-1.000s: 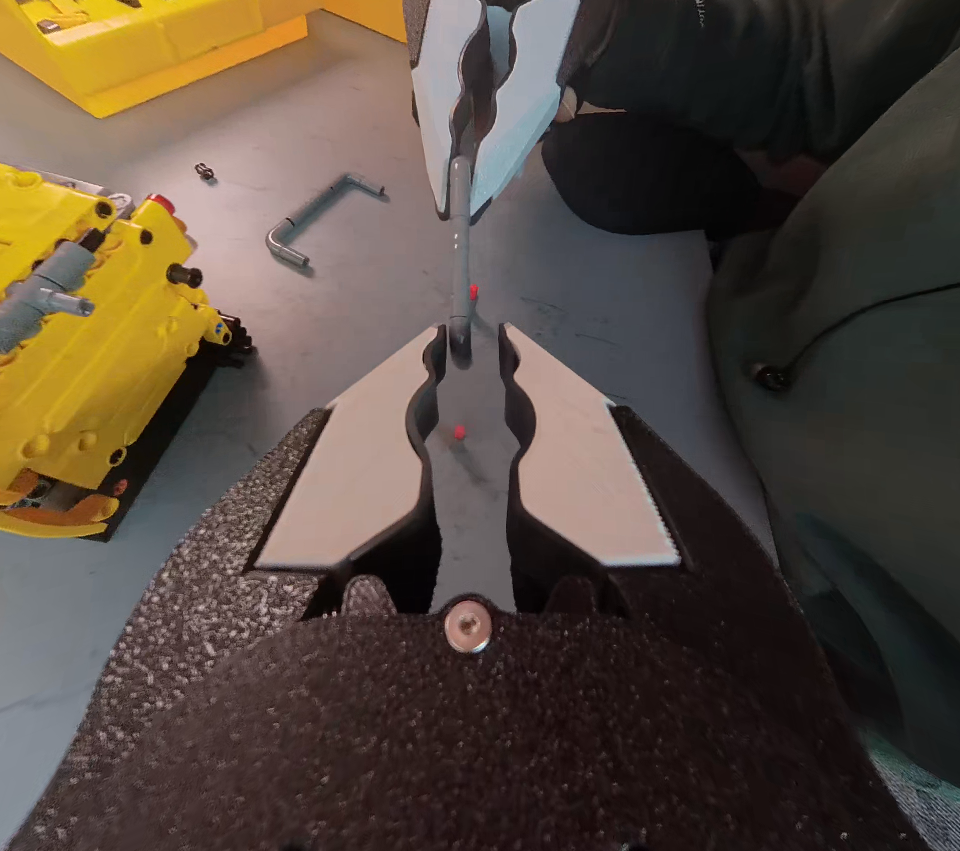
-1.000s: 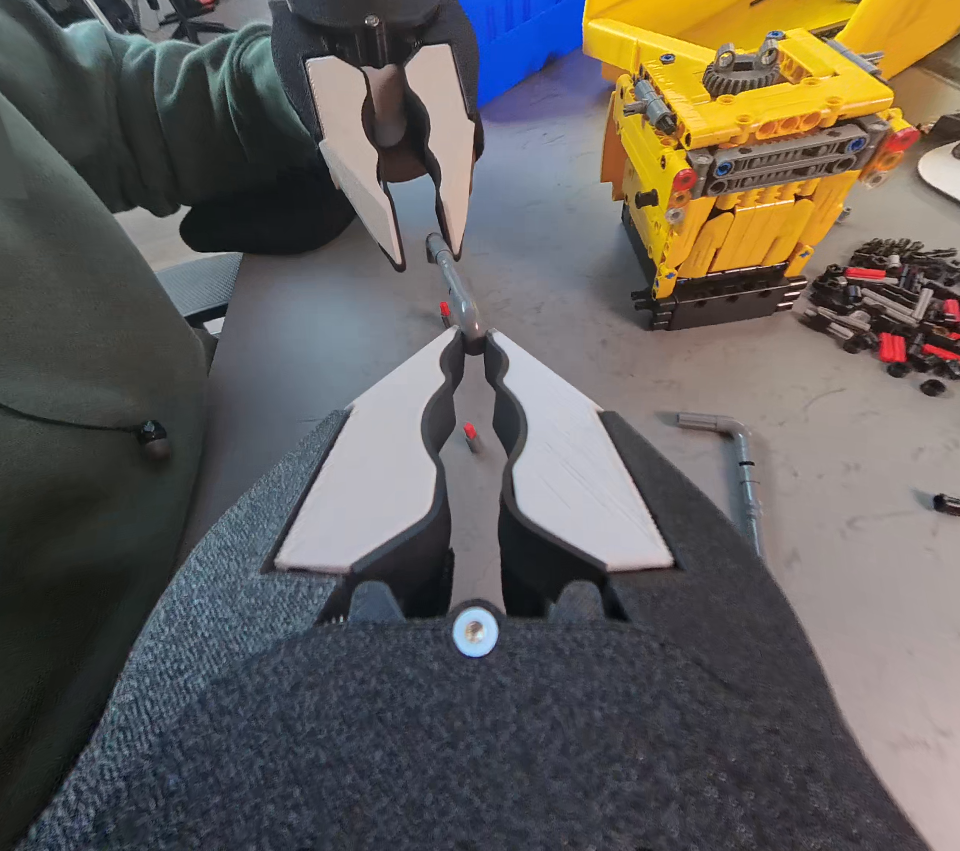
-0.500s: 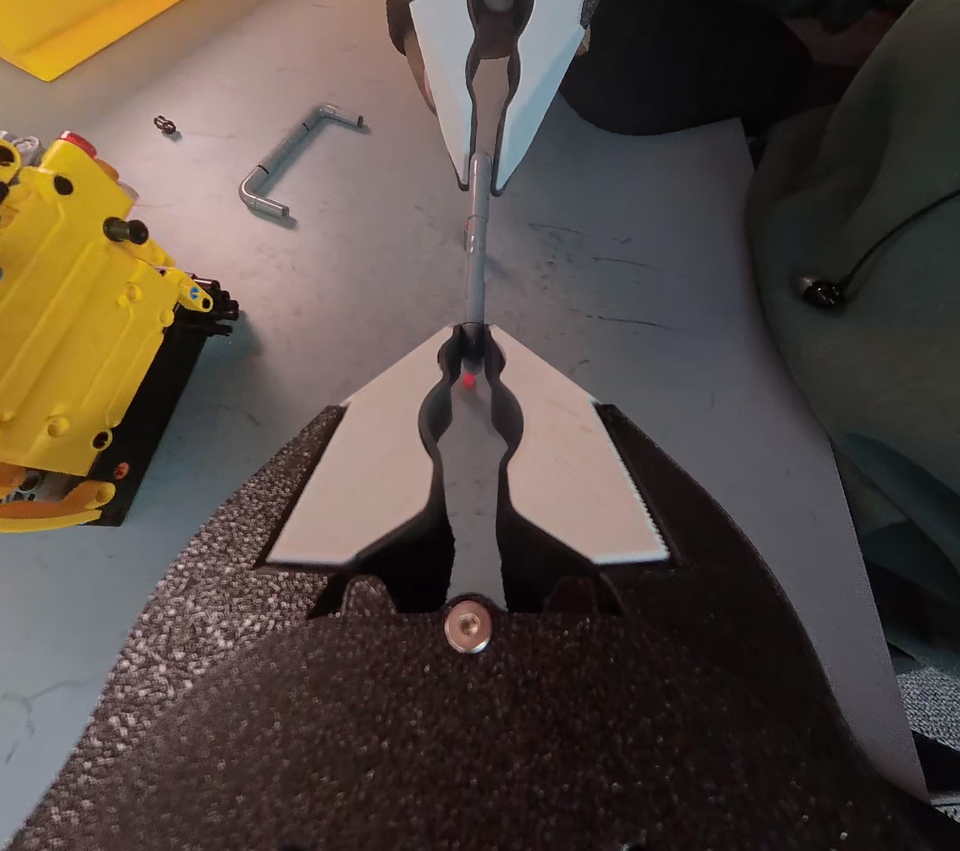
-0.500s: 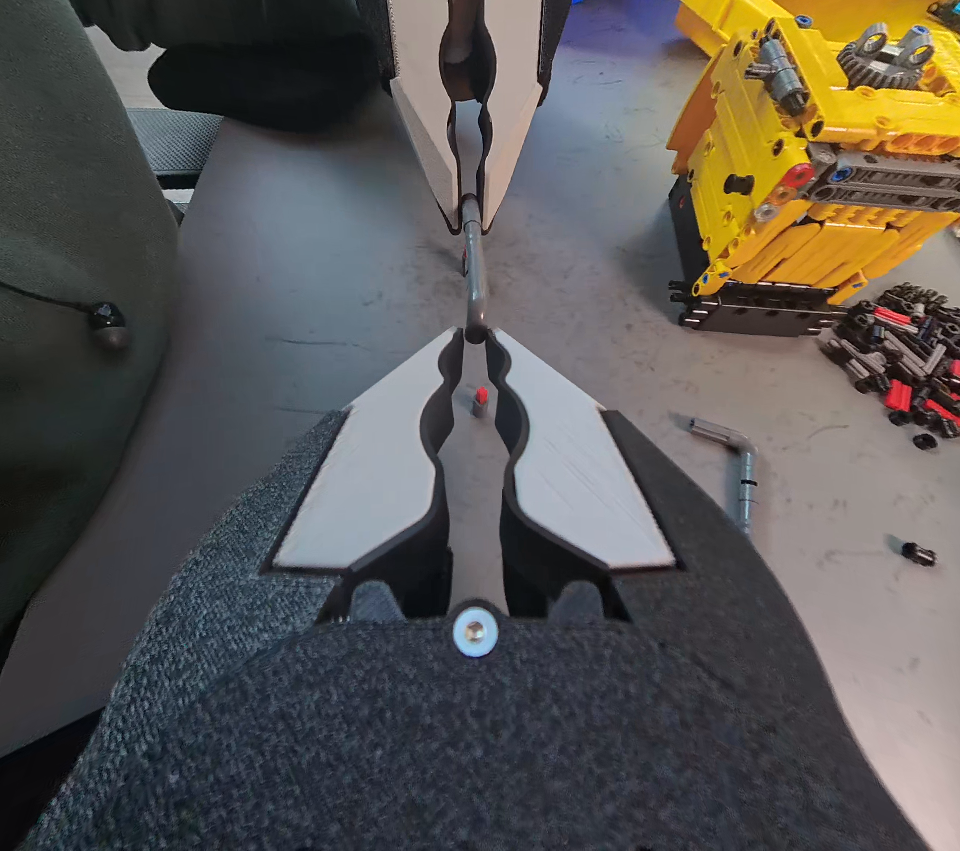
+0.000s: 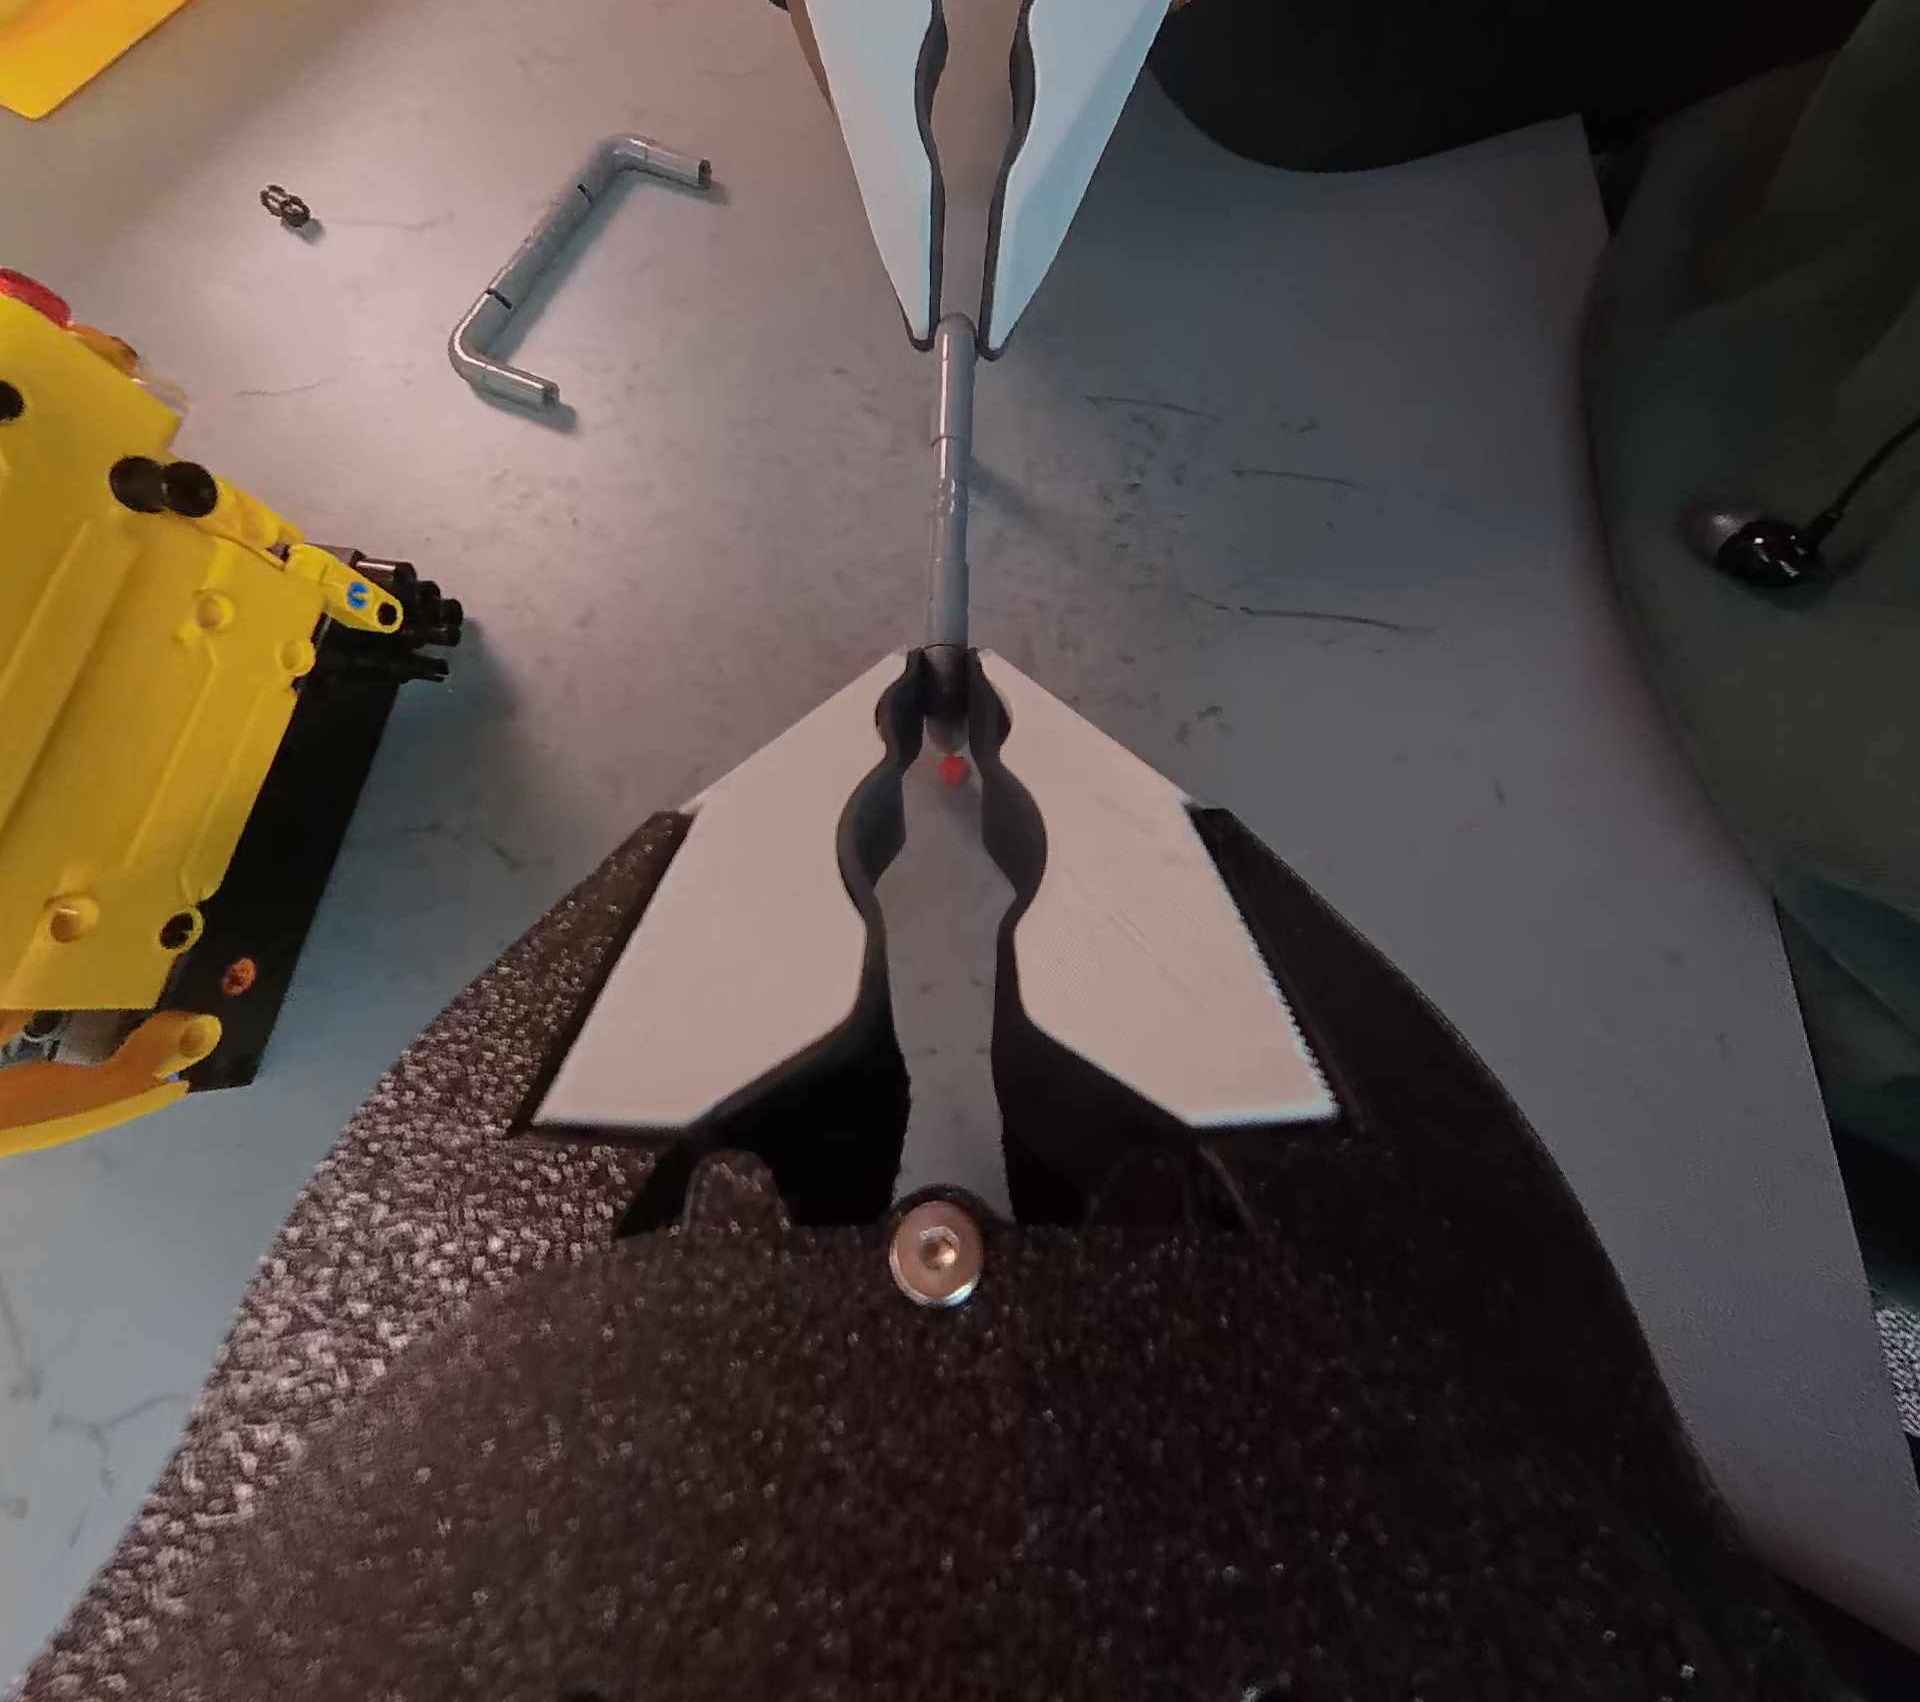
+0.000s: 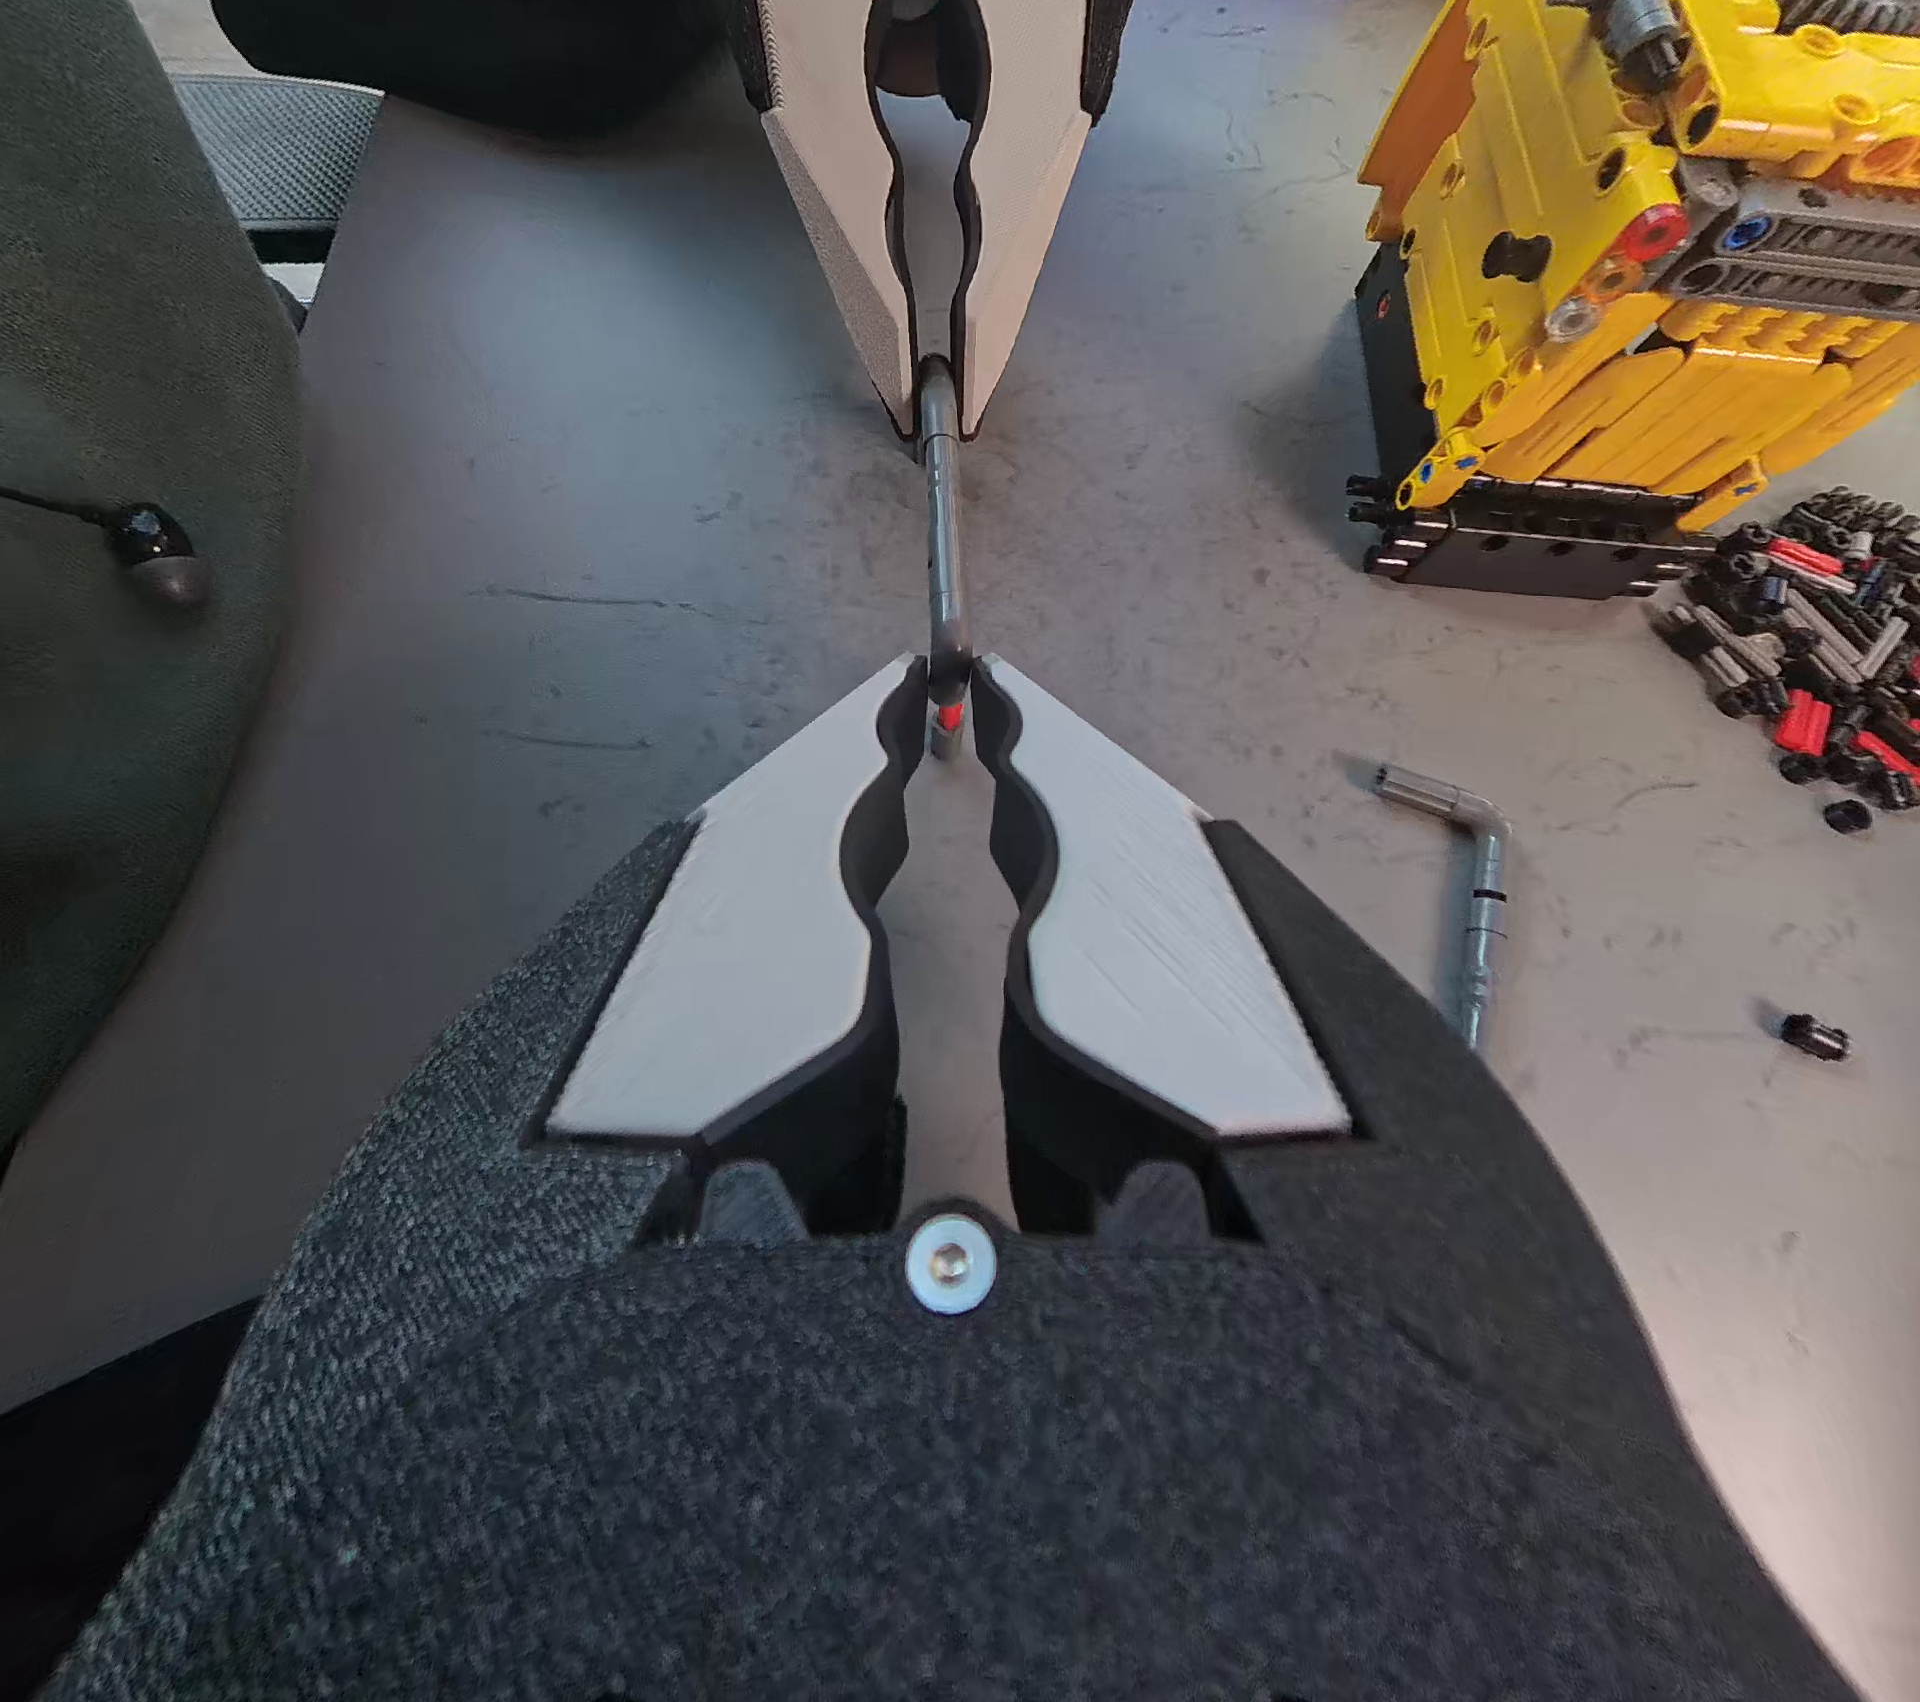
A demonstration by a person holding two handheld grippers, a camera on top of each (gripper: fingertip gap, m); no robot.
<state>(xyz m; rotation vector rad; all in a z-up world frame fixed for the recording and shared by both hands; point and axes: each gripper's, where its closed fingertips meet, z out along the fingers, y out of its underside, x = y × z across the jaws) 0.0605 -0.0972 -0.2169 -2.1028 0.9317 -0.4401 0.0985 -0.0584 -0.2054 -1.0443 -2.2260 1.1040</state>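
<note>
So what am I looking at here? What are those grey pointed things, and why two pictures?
Those are hand-held grippers: a person holds one in each hand, and each carries a camera looking forward along its two fingers. So one picture is from the left gripper, the other from the right gripper, and each also shows the other gripper facing it.

Both are shut on the same grey rod, one on each end, holding it between them over a grey table. A small red piece shows at one end of the rod.

On the table lie a second, bent rod, a yellow brick-built model, a pile of small pins and one stray pin.
</note>
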